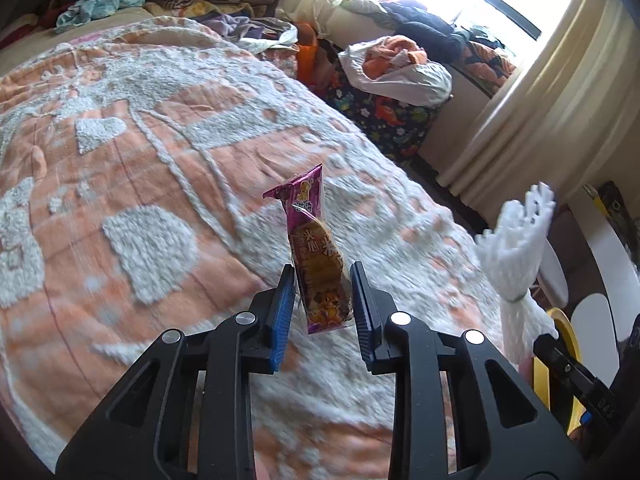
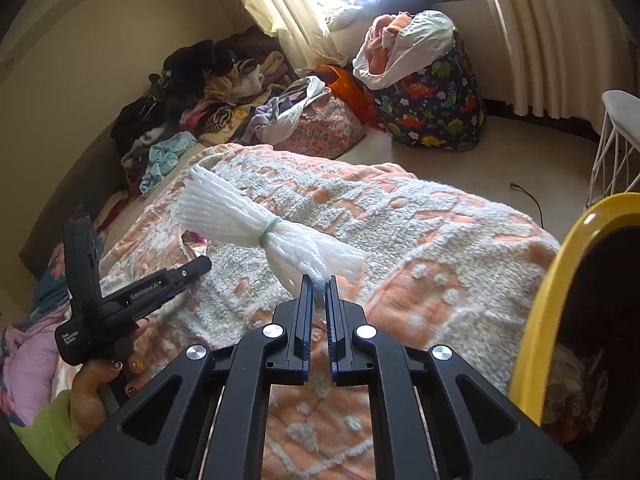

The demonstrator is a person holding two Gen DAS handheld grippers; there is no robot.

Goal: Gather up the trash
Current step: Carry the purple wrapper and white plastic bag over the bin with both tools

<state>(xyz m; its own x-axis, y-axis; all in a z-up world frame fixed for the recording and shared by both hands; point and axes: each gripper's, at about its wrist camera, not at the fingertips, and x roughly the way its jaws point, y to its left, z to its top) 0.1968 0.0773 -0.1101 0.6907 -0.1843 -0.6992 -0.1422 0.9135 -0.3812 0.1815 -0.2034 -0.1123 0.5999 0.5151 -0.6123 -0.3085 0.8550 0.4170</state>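
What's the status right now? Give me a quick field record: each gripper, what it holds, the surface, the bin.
left gripper: closed on snack wrapper, lifted above the blanket
right gripper: shut on foam net, a white bundle tied with a band
blanket: orange and white, under both grippers
bin: yellow rim at right of the right wrist view, beside the bed
trash in bin: cannot tell

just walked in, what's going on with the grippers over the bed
A person is picking trash off the bed with a handheld gripper in each hand. The left gripper holds a purple snack wrapper upright between its fingers, above the blanket. The right gripper is shut on a white foam net tied with a band. A yellow-rimmed bin sits at the right, and neither item is in it yet.
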